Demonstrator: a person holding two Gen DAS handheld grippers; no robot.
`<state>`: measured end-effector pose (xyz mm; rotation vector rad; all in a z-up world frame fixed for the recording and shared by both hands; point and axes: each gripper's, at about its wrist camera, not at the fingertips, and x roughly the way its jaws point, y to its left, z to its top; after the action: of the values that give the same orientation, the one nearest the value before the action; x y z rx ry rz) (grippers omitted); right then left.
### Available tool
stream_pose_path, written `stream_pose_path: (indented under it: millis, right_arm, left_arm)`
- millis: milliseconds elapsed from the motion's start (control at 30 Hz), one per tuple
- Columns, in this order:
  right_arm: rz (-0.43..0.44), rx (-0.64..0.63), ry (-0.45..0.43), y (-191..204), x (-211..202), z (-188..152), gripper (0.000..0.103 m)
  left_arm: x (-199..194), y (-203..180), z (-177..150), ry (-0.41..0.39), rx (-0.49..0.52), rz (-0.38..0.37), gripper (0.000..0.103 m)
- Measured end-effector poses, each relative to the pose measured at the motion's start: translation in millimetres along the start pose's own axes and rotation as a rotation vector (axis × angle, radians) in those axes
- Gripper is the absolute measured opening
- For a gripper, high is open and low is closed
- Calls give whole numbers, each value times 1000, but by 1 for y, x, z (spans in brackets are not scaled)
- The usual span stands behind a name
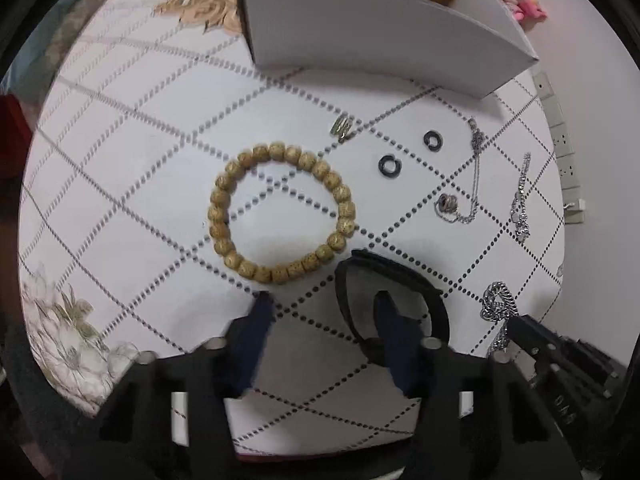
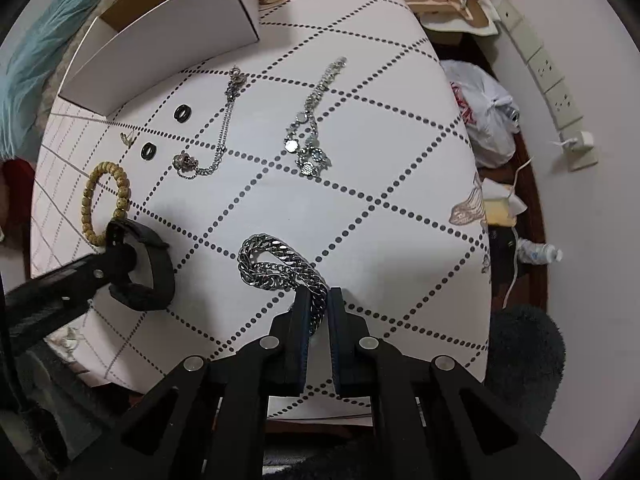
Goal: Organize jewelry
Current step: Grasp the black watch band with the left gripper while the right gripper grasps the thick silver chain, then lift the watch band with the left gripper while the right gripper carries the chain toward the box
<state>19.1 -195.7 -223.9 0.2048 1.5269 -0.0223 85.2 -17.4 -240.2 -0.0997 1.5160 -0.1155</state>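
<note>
I see my right gripper (image 2: 319,308) with jaws closed on the heavy silver chain (image 2: 276,266) lying on the bench (image 2: 400,184), its gripped end hidden between them, while my left gripper (image 1: 324,314) gapes, one finger inside the black bangle (image 1: 432,304).

We count one bead bracelet (image 1: 281,215); one black band (image 2: 148,264); two dark rings (image 1: 389,166) (image 1: 434,139); three silver chains (image 2: 280,266) (image 2: 216,136) (image 2: 314,120); one gold clasp (image 1: 342,127); one box (image 1: 384,36).

Left tool (image 1: 324,312) spread wide; right tool (image 2: 319,300) nearly closed.
</note>
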Motion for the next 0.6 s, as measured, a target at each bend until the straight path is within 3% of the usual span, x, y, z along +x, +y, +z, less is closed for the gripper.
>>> stream_pose_path:
  millis: [33, 67, 167, 300, 367, 467, 600]
  right_arm:
    - [4, 1, 1, -1, 0, 2, 10]
    - [7, 0, 1, -1, 0, 1, 10]
    - [-1, -6, -4, 0, 0, 3, 10]
    - [-26, -24, -35, 5, -2, -1, 10]
    - [9, -9, -54, 2, -2, 1, 2]
    - [77, 47, -86, -2, -14, -4, 2]
    - [106, 50, -155, -1, -36, -8, 1]
  left_arm:
    - [0, 0, -2, -2, 16, 3, 21]
    - [0, 1, -4, -7, 27, 14, 15]
    - [-1, 6, -12, -30, 48, 18, 7]
    - [-5, 17, -26, -55, 48, 27, 4]
    - [-8, 21, -30, -63, 47, 19, 4]
    - [-16, 27, -43, -92, 57, 18, 3]
    - [-32, 26, -54, -125, 65, 5, 3]
